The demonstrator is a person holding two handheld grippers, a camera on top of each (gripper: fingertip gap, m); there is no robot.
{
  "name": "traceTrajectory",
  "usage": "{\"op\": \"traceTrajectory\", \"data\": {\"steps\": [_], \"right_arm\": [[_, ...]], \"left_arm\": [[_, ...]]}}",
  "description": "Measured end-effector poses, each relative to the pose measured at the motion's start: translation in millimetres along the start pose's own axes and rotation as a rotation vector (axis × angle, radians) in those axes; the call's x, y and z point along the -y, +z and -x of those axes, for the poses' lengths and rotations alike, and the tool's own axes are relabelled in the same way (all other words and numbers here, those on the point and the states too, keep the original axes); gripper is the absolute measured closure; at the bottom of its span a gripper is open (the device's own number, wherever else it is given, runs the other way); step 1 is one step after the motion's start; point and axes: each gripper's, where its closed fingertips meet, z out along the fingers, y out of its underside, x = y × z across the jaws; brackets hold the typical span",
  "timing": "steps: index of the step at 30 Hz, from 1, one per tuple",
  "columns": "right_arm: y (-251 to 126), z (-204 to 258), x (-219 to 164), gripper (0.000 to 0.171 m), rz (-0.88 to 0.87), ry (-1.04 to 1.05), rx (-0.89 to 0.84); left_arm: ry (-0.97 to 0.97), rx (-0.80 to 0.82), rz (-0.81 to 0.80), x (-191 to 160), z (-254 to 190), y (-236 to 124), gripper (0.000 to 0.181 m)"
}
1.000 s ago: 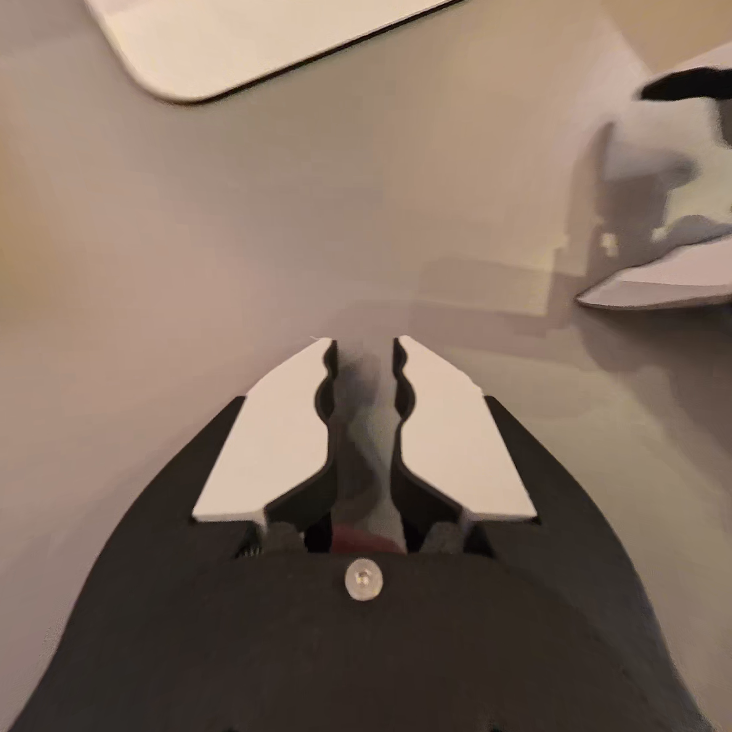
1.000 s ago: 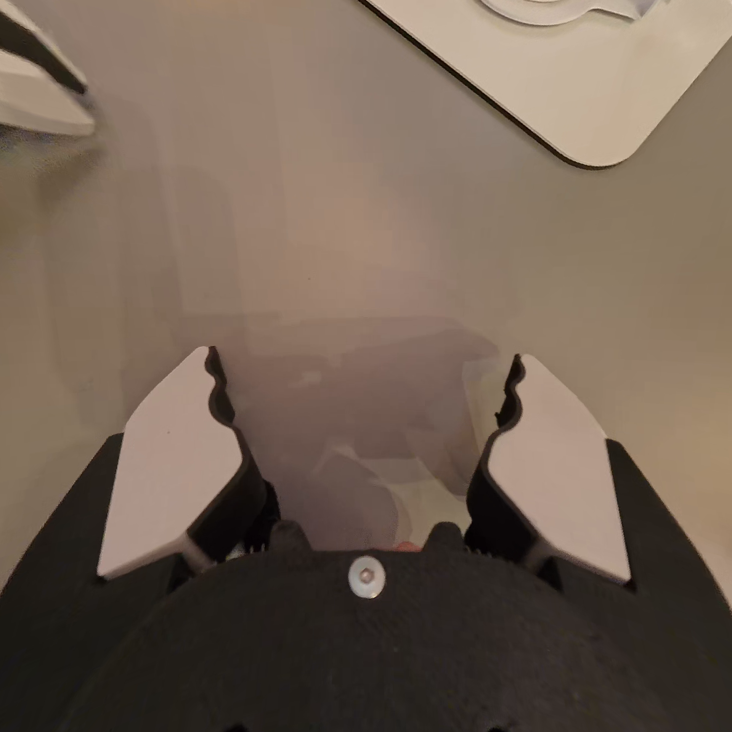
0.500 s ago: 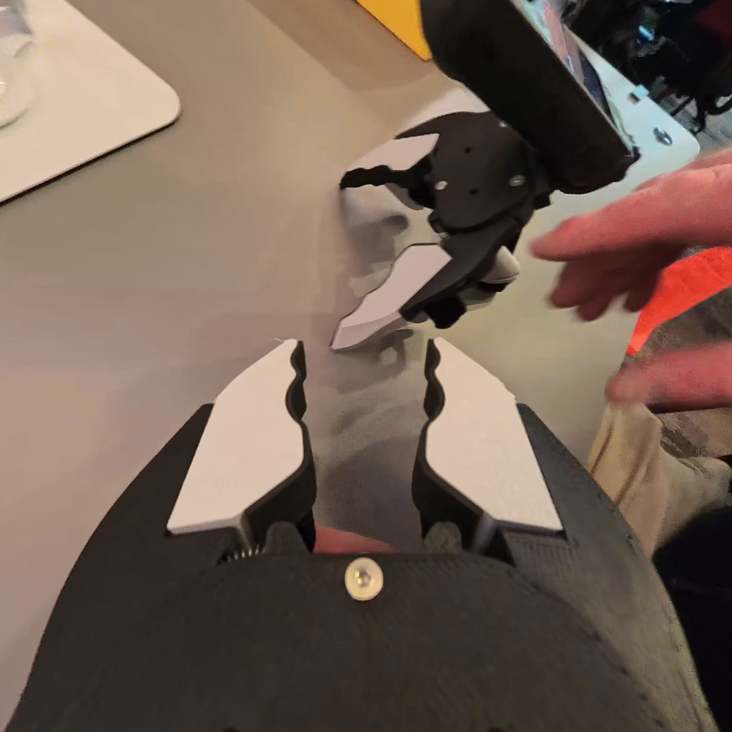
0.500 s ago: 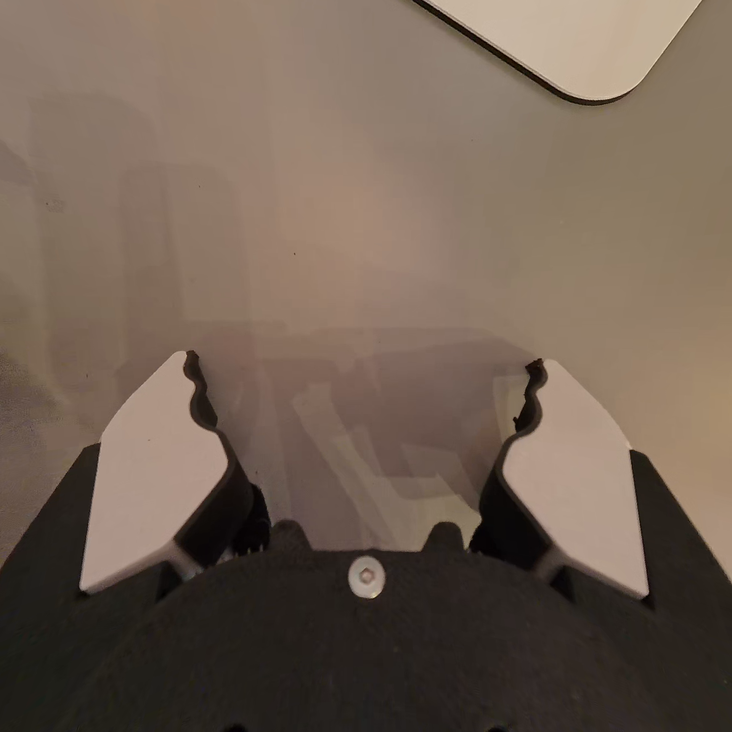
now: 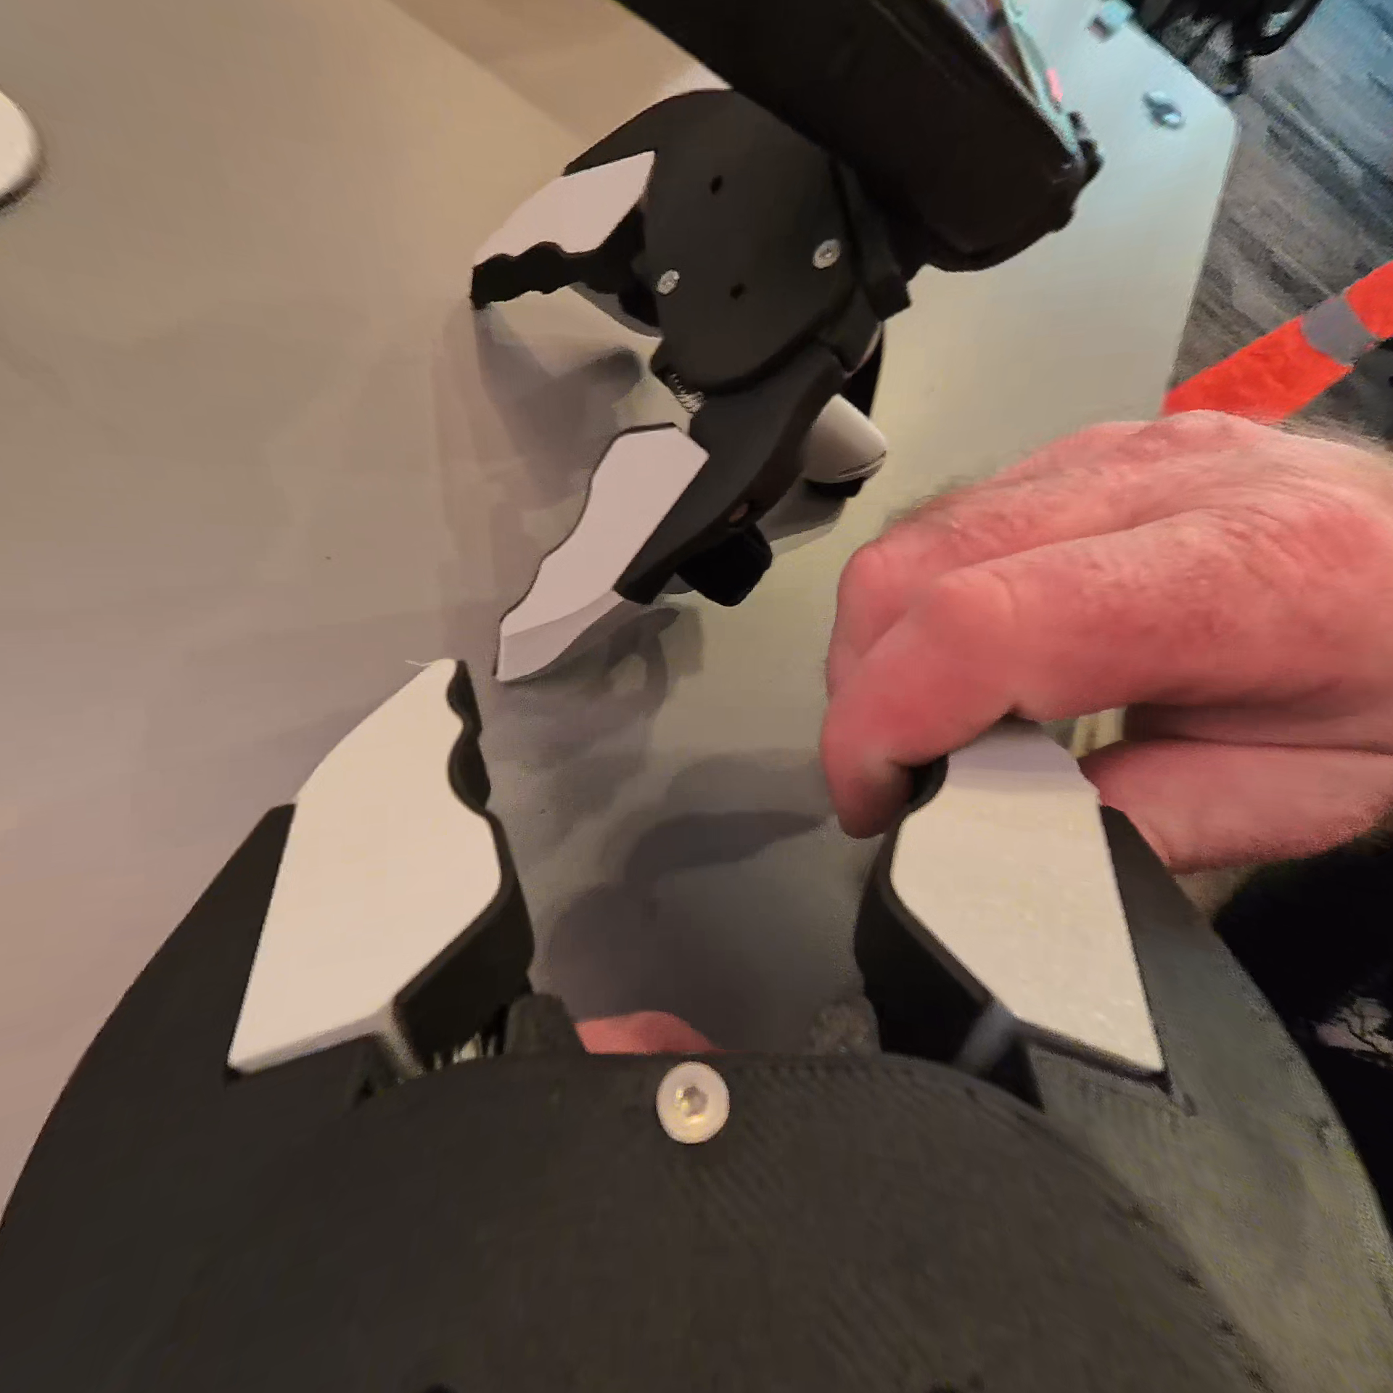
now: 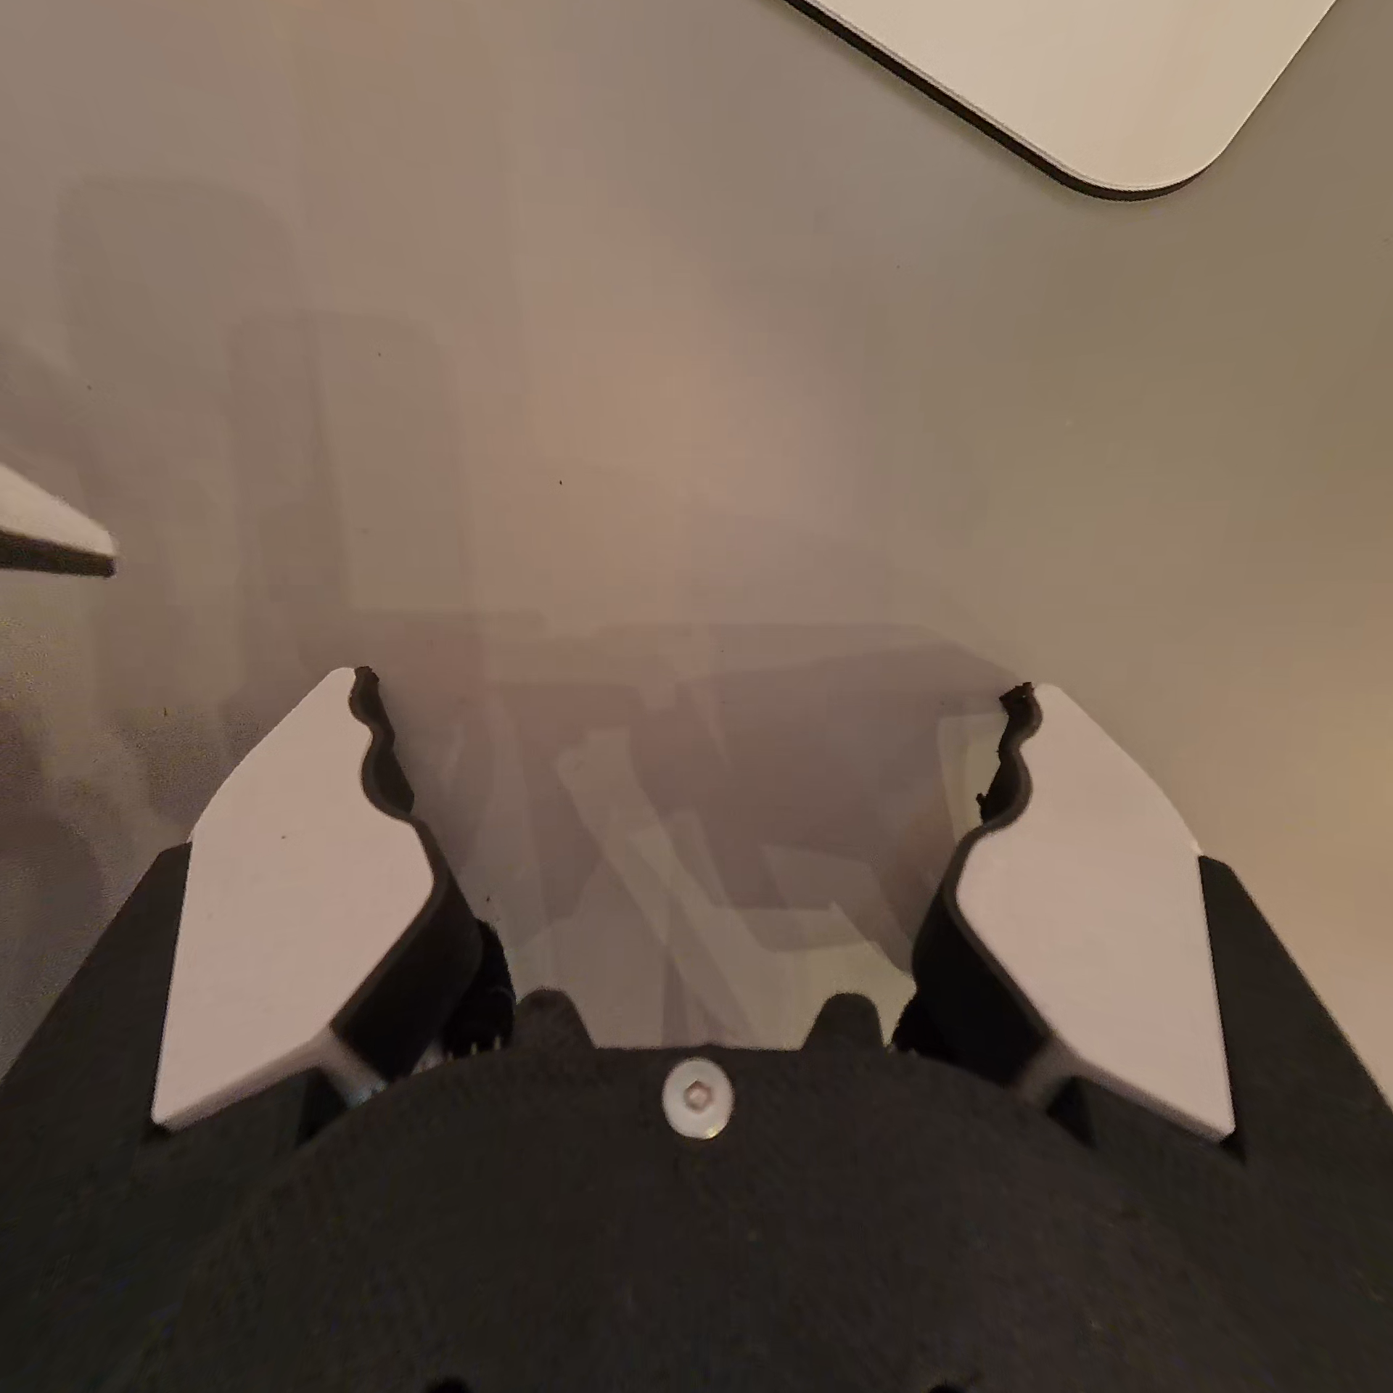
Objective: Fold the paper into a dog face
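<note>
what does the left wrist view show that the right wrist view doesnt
Only the left wrist view shows a bare hand gripping the tip of the left tongs' right-side finger, the whole right tongs lying open on the table, and red tape on the floor.

Only the right wrist view shows a white mat corner.

Both show the grey table, open tongs, and no paper.

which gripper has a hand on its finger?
The left gripper: a hand curls over its right fingertip. The right gripper lies open on the table, untouched.
</note>
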Motion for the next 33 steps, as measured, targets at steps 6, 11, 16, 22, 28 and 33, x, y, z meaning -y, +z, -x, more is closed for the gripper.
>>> {"op": "traceTrajectory", "data": {"steps": [6,11,16,22,28,33], "right_arm": [[-0.1,0.0,-0.1,0.025,0.000,0.000,0.000],[-0.1,0.1,-0.1,0.025,0.000,0.000,0.000],[-0.1,0.2,-0.1,0.025,0.000,0.000,0.001],[-0.8,-2.3,-1.2,0.025,-0.001,-0.026,0.022],[-0.7,-2.1,-1.1,0.025,0.000,-0.026,0.022],[8.3,-5.5,9.0,0.025,0.021,-0.076,0.065]], "left_arm": [[-0.004,-0.091,-0.022,9.9,-5.2,5.2,0.076],[0.033,-0.008,-0.010,6.8,10.4,4.1,0.070],[0.050,0.091,-0.024,4.0,38.1,-6.3,0.086],[0.038,0.189,0.021,-10.8,69.8,-6.7,0.089],[0.023,0.207,0.025,-14.9,80.6,-2.7,0.090],[0.006,0.179,0.029,-15.1,84.7,7.0,0.094]]}}
